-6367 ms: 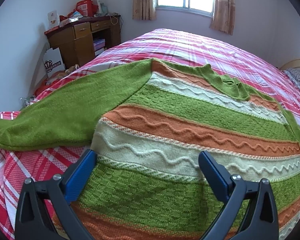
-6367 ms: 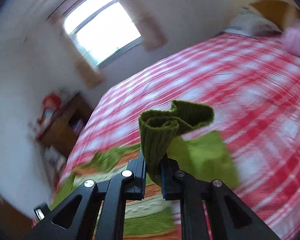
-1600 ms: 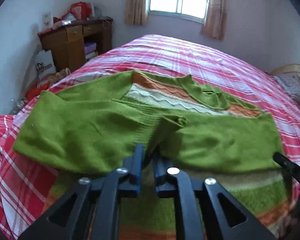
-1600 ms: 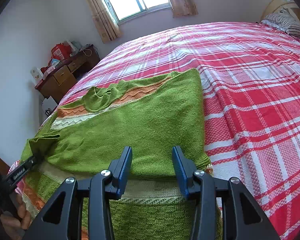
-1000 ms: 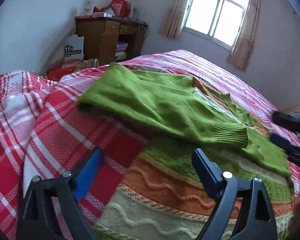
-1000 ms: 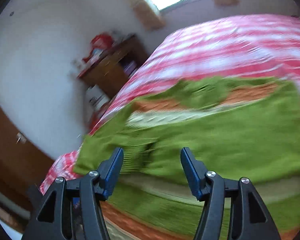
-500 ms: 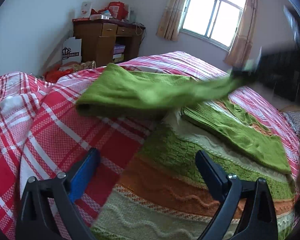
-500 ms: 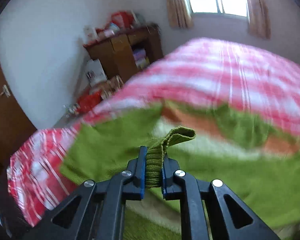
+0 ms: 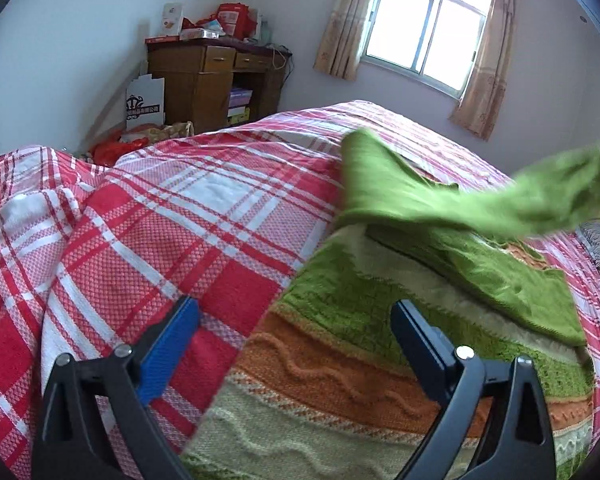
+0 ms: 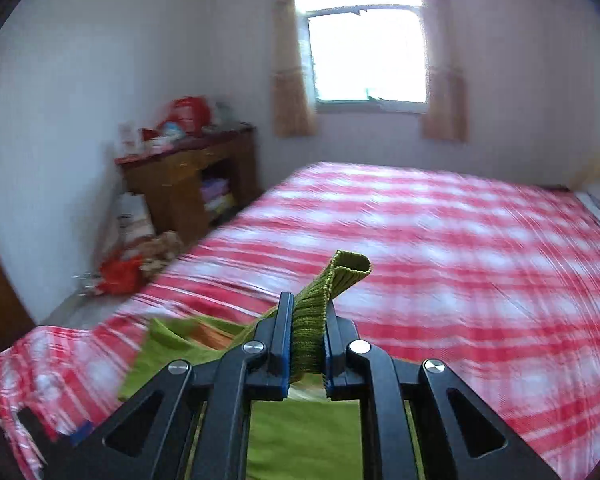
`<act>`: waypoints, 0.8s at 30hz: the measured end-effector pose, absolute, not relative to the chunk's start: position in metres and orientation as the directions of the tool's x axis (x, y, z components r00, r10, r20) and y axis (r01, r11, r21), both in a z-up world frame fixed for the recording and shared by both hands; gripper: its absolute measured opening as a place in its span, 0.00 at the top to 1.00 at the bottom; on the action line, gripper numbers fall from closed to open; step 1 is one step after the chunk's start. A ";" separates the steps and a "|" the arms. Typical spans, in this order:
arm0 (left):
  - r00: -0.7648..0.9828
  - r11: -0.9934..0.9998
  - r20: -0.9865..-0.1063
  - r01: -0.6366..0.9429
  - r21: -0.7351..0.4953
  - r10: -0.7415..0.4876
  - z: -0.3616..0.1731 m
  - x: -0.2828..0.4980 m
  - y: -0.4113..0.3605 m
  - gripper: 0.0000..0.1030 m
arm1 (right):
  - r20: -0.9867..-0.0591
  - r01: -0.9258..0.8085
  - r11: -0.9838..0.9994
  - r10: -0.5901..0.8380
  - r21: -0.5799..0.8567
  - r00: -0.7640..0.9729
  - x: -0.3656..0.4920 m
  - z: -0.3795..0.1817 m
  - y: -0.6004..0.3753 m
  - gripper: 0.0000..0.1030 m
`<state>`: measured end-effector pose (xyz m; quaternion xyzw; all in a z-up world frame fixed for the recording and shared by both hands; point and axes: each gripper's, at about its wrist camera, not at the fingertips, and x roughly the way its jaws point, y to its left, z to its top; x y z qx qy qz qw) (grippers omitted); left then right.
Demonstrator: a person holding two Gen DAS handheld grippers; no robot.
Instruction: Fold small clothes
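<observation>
Sweater (image 9: 340, 364) sleeve (image 10: 324, 292) lifted over checked bed (image 9: 172, 216), wooden desk (image 9: 216, 76) beyond.

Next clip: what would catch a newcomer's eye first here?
The green sleeve, lifted and blurred, stretches across the upper right of the left wrist view; its ribbed cuff is pinched in the shut right claw. Below lies the striped sweater on the red plaid bedspread, with the left claw open over its edge.
</observation>
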<state>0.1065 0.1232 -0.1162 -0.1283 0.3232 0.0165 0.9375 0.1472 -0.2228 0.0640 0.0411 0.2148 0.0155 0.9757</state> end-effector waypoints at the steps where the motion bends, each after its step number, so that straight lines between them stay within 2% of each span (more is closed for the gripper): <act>1: 0.790 0.967 -0.612 -0.115 -0.226 -0.049 -0.116 0.107 0.123 0.04 | -0.436 0.009 0.996 0.030 0.088 0.900 0.146 0.054 -0.236 0.89; 7: 0.783 0.972 -0.621 -0.124 -0.200 -0.028 -0.117 0.110 0.121 0.04 | -0.603 0.118 0.991 -0.056 0.064 0.796 0.145 -0.042 -0.296 0.88; 11: 0.780 0.972 -0.626 -0.125 -0.197 -0.027 -0.118 0.111 0.123 0.04 | -0.721 0.161 0.982 -0.043 0.096 0.692 0.140 -0.102 -0.311 0.80; 12: 0.780 0.973 -0.626 -0.125 -0.196 -0.026 -0.118 0.111 0.122 0.04 | -0.720 0.164 0.981 -0.037 0.108 0.693 0.137 -0.108 -0.316 0.70; 13: 0.779 0.973 -0.626 -0.126 -0.194 -0.024 -0.118 0.111 0.122 0.04 | -0.703 0.176 0.977 -0.044 0.117 0.710 0.127 -0.109 -0.320 0.51; 15: 0.778 0.974 -0.628 -0.122 -0.190 -0.025 -0.118 0.111 0.122 0.03 | -0.689 0.232 0.967 -0.095 0.109 0.719 0.108 -0.107 -0.329 0.39; 18: 0.772 0.975 -0.635 -0.120 -0.188 -0.027 -0.117 0.111 0.121 0.02 | -0.654 0.344 0.935 -0.211 0.081 0.726 0.076 -0.098 -0.344 0.40; 20: 0.757 0.976 -0.654 -0.132 -0.175 -0.015 -0.112 0.112 0.119 0.02 | -0.599 0.364 0.927 -0.242 0.088 0.763 0.060 -0.081 -0.348 0.51; 21: 0.755 0.976 -0.656 -0.134 -0.171 -0.011 -0.109 0.112 0.118 0.02 | -0.574 0.350 0.932 -0.236 0.094 0.784 0.056 -0.071 -0.348 0.64; 24: 0.773 0.979 -0.635 -0.125 -0.158 -0.004 -0.089 0.116 0.109 0.02 | -0.532 0.268 0.958 -0.177 0.098 0.828 0.055 -0.049 -0.334 0.67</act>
